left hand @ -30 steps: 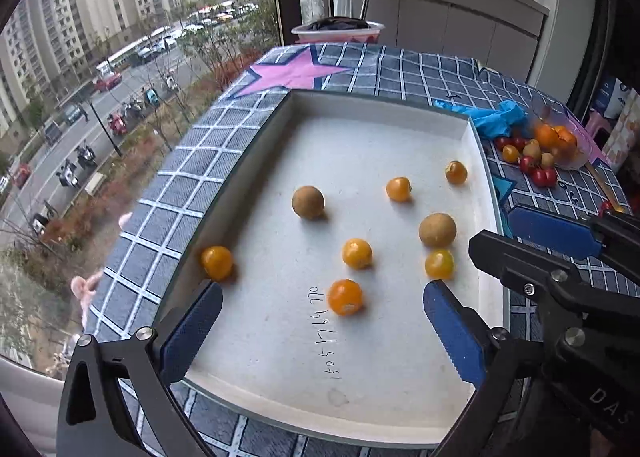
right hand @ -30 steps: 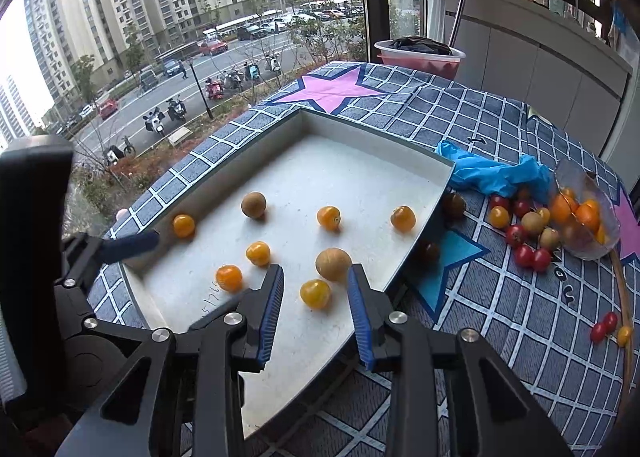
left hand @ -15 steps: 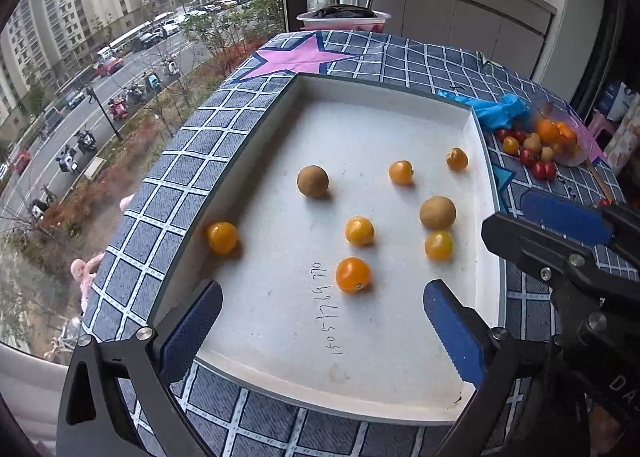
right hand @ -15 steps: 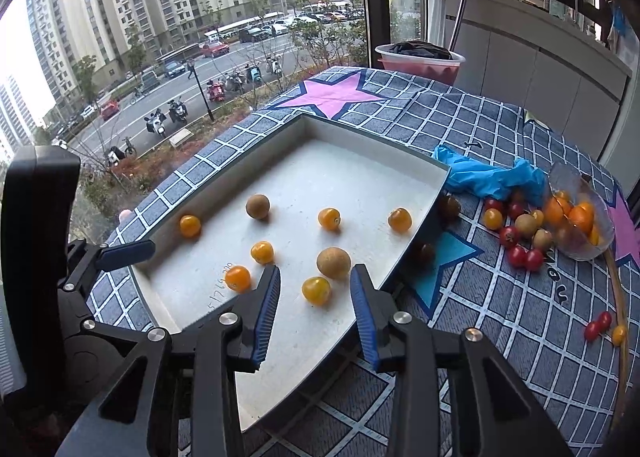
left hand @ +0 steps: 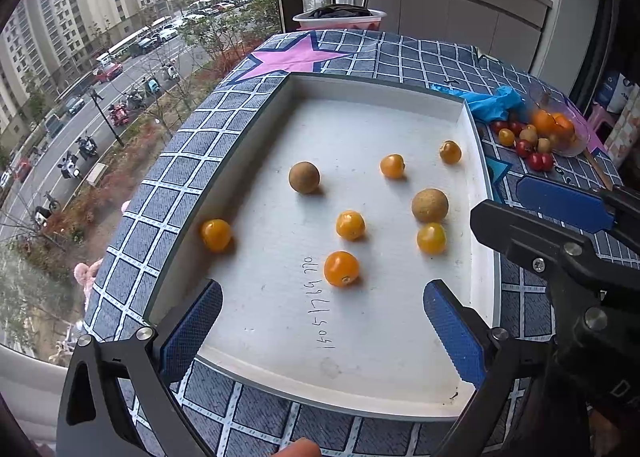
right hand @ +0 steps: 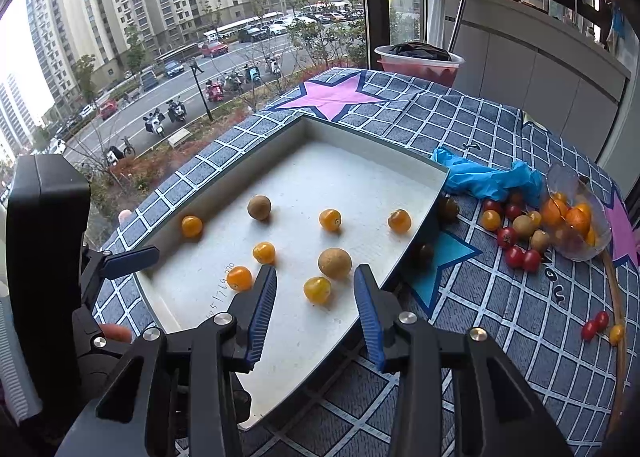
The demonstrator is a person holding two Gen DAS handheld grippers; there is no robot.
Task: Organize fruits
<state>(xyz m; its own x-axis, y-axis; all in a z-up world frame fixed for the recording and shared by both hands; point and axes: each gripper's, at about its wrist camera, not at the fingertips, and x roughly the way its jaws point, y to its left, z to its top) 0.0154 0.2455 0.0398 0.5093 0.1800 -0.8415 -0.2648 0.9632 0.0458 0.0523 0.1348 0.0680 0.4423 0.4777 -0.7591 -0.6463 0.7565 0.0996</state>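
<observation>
A white tray on the checked tablecloth holds several orange-yellow fruits and two brown round ones. My left gripper is open and empty over the tray's near edge, just behind an orange fruit. My right gripper is open and empty, its fingers on either side of a yellow fruit on the tray, with a brown fruit just beyond. The right gripper also shows in the left wrist view.
A tipped clear bowl at the right spills orange, red and brown fruits onto the cloth. A blue glove lies by the tray's far right corner. Loose fruits lie at the right edge. A pink basin stands behind.
Both grippers have drawn back slightly toward the near edge of the tray, so the fruits appear farther away. Both have stayed open and no fruit has moved.
</observation>
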